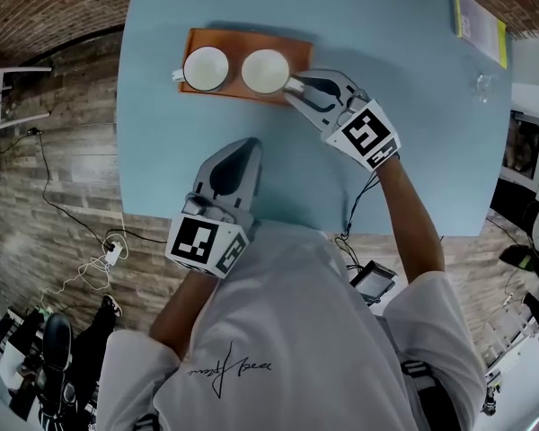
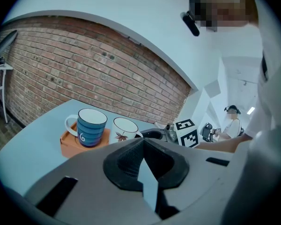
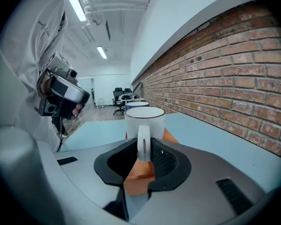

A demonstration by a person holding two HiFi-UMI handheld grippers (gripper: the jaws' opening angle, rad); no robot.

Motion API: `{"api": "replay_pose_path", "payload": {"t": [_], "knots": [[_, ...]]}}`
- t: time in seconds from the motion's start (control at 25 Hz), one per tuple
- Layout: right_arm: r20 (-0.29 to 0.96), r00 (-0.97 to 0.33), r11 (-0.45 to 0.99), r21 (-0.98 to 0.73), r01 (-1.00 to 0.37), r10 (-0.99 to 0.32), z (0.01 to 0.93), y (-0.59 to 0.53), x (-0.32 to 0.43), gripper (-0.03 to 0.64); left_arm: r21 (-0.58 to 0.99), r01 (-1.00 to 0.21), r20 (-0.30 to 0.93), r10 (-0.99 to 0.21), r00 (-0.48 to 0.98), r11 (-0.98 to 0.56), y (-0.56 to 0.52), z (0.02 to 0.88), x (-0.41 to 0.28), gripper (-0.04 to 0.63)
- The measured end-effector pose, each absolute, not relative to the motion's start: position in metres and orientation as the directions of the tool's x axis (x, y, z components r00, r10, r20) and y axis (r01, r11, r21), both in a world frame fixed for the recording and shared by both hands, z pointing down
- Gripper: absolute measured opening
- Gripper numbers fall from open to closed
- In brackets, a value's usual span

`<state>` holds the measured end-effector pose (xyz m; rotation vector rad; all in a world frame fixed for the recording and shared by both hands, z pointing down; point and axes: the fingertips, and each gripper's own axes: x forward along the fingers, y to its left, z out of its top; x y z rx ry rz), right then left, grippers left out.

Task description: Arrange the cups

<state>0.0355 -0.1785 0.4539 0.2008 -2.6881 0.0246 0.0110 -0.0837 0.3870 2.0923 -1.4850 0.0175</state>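
Nearest to me, my left gripper (image 1: 245, 148) hangs over the near edge of the light blue table (image 1: 395, 52) with its jaws pressed together and nothing in them; its own view shows the two pads meeting in a closed seam. Further out and to the right, my right gripper (image 1: 298, 86) reaches toward the orange tray (image 1: 247, 36), jaws standing wide. The handle of the white cup (image 1: 266, 70) sits between them. In the right gripper view the handle looks close against one pad, with a clear gap on the other side, so I don't read it as clamped. That cup stands upright on the right half of the tray. The blue striped cup (image 1: 205, 67) stands just beside it on the left half, its handle pointing left. Beyond them, at the table's far right corner, lies a yellow-edged booklet (image 1: 478, 22).
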Motion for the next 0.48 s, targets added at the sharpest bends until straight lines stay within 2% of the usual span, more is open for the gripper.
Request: {"api": "replay_pose_path", "payload": {"t": [0.04,0.48], "knots": [[0.425,-0.894,0.989,0.012,-0.149,-0.14,0.4542,-0.1778,0.0341,0.08,0.435,-0.873,0.328,-0.864,0.382,-0.221,-0.0834,0.3874,0.0093,0.008],[0.38,-0.9,0.975,0.016,-0.223,-0.213,0.4489,-0.1713,0.032,0.066,0.429,-0.878,0.333,-0.866,0.372,-0.212,-0.0824,0.3872,0.0034,0.008]]}}
